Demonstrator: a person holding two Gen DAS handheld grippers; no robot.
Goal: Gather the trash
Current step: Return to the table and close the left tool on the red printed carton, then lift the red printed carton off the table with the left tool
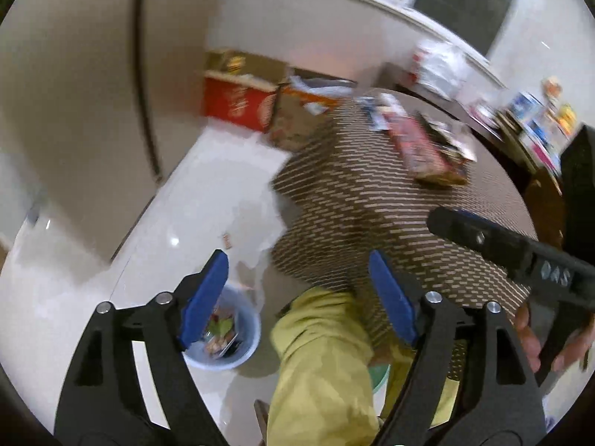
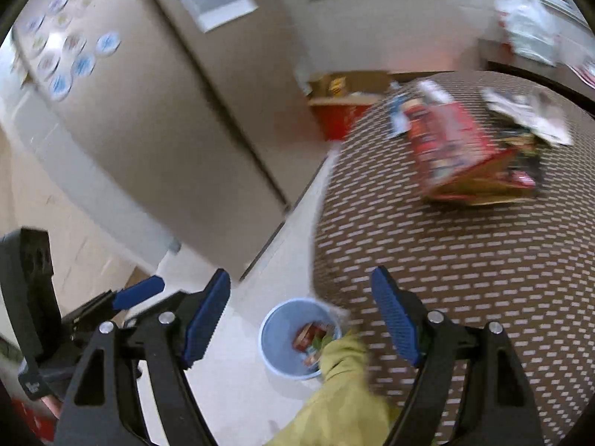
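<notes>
A light blue bin stands on the white floor beside the table and holds several wrappers; it also shows in the right wrist view. A red box and other wrappers lie on the brown patterned table, also seen in the right wrist view as the red box on the table. My left gripper is open and empty, above the bin and the table edge. My right gripper is open and empty, above the bin. Both views are motion-blurred.
A leg in yellow-green trousers is below the grippers. Red and cardboard boxes stand on the floor by the far wall. A grey door or cabinet is at the left. A side shelf carries packets.
</notes>
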